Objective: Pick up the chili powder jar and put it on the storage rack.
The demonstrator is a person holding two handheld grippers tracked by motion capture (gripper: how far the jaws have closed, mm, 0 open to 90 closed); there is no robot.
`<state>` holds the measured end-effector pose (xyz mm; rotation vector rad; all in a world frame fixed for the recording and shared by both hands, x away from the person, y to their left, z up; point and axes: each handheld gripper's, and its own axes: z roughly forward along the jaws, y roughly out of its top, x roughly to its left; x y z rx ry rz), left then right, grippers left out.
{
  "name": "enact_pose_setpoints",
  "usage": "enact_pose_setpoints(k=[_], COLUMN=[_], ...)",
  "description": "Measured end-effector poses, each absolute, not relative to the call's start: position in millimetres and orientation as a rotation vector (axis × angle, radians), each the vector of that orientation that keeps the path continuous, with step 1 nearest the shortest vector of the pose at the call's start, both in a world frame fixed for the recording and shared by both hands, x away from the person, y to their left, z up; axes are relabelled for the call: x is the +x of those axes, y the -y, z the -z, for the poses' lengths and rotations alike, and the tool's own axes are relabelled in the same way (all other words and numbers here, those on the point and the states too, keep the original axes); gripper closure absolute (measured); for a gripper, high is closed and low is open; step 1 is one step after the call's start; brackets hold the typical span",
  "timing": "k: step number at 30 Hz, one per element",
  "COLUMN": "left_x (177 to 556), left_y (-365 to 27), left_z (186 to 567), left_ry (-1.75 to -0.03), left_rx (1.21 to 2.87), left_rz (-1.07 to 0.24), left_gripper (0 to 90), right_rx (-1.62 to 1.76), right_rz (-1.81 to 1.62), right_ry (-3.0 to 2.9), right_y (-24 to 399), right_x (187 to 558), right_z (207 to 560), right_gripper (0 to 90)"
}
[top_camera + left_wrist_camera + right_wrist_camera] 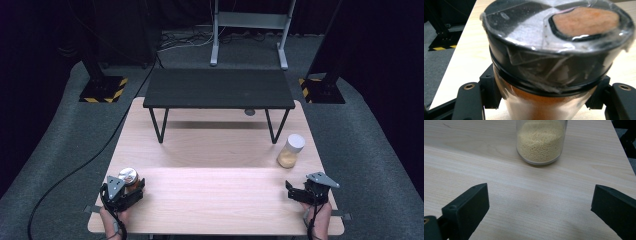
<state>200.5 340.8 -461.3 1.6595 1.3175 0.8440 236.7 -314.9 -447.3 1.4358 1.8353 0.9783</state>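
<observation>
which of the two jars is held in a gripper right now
The jar with orange contents and a black lid, clamped in the left gripper. The white-lidded jar of yellow grains stands free ahead of the open right gripper.

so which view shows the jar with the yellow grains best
The high view: the whole jar of yellow grains with its white lid, standing free on the table. The right gripper view shows just its lower body, top cropped.

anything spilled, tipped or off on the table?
No spills; both jars stand upright. One oddity: the jar with orange powder, clamped in the left gripper, has crinkled clear film over its black lid.
</observation>
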Motion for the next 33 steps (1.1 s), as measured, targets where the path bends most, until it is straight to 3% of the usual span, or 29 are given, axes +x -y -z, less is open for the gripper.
enact_pose_setpoints(k=[33], left_x=[220.4], left_y=[-324.6], left_z=[433.4], left_ry=[-1.207], left_rx=[1.693], left_rz=[-0.852], left_gripper=[31.0], right_rx=[1.438], right_rz=[-0.986], right_ry=[-1.853], right_y=[317.3], right_x=[238.7], right_z=[446.4], right_gripper=[0.1])
